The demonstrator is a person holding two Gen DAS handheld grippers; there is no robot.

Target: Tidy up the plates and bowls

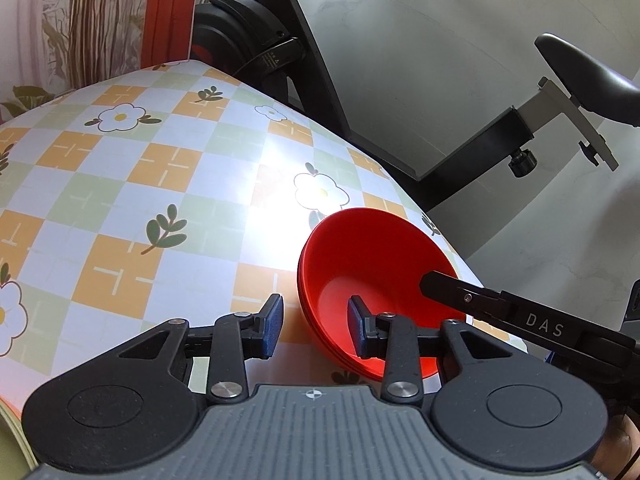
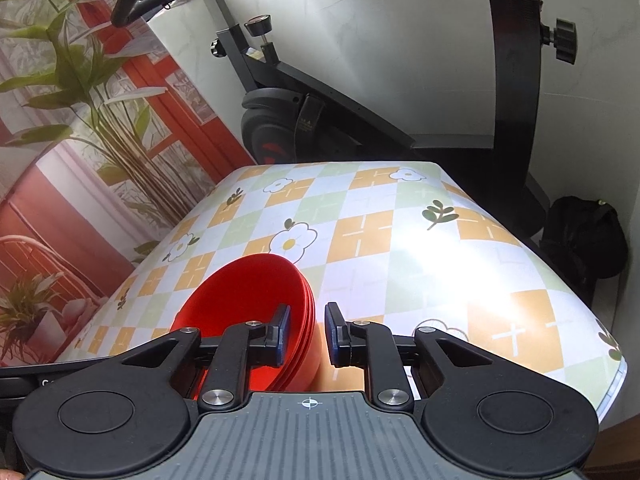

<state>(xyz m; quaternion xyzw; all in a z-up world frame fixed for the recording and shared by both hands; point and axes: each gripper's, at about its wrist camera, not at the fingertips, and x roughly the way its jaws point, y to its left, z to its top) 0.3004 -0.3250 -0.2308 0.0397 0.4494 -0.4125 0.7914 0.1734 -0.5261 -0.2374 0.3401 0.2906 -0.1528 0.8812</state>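
Note:
A stack of red bowls [image 1: 376, 276] sits near the right edge of the flower-patterned tablecloth [image 1: 132, 184]. My left gripper [image 1: 316, 326] is open and straddles the stack's near-left rim, one blue pad outside and one inside the top bowl. In the right wrist view the same red bowls [image 2: 244, 300] lie at the lower left. There my right gripper [image 2: 309, 334] is open with the stacked rims between its pads, a small gap on each side. One right finger [image 1: 460, 294] reaches over the bowl in the left wrist view.
An exercise bike [image 2: 288, 120] stands just beyond the table's far edge, its saddle [image 1: 580, 72] to the right. A black bag [image 2: 584, 236] lies on the floor. A pale green rim [image 1: 12, 440] shows at the lower left. Open cloth [image 2: 420, 248] stretches beyond the bowls.

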